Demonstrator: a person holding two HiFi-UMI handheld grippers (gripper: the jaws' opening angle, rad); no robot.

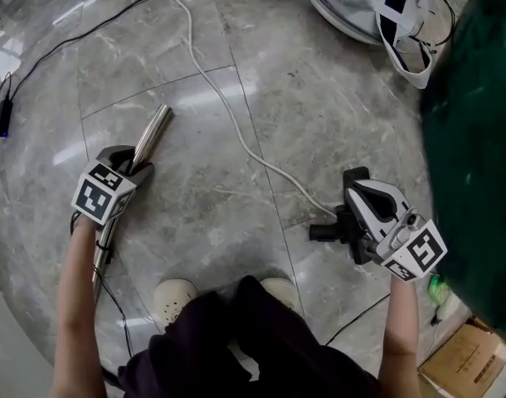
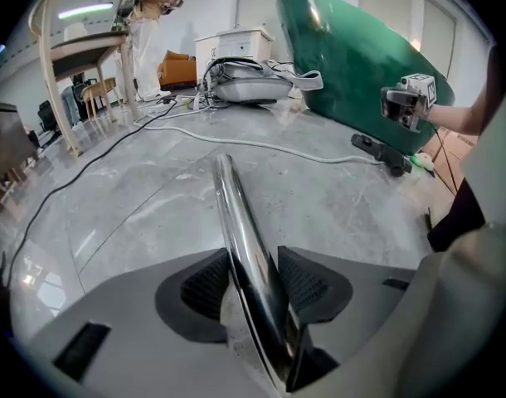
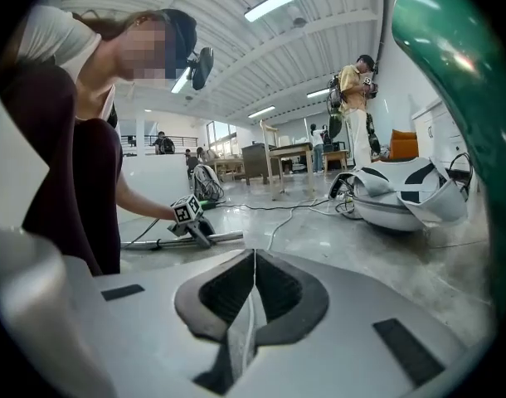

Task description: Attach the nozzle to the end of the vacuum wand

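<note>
Grey marble floor tiles (image 1: 195,206) lie under two grippers: the left gripper (image 1: 135,166) clamps the single shiny chrome vacuum wand (image 2: 236,222), and the right gripper (image 3: 253,264) has its jaws pressed together on nothing. One black plastic nozzle (image 1: 328,232) lies just beside the right gripper, well apart from the wand. Bare tiles and one white cable (image 1: 236,131) lie between them, and a dark green curved hull (image 1: 477,139) blocks the right edge.

A grey marble-tiled floor (image 1: 336,98) is shown. A chrome vacuum wand (image 1: 153,129) is laid on it, with a black nozzle (image 1: 326,231) well apart. A white cable (image 1: 236,131) is run up to the nozzle; a black cable (image 1: 79,36) and a cardboard box (image 1: 464,363) are also laid there.
</note>
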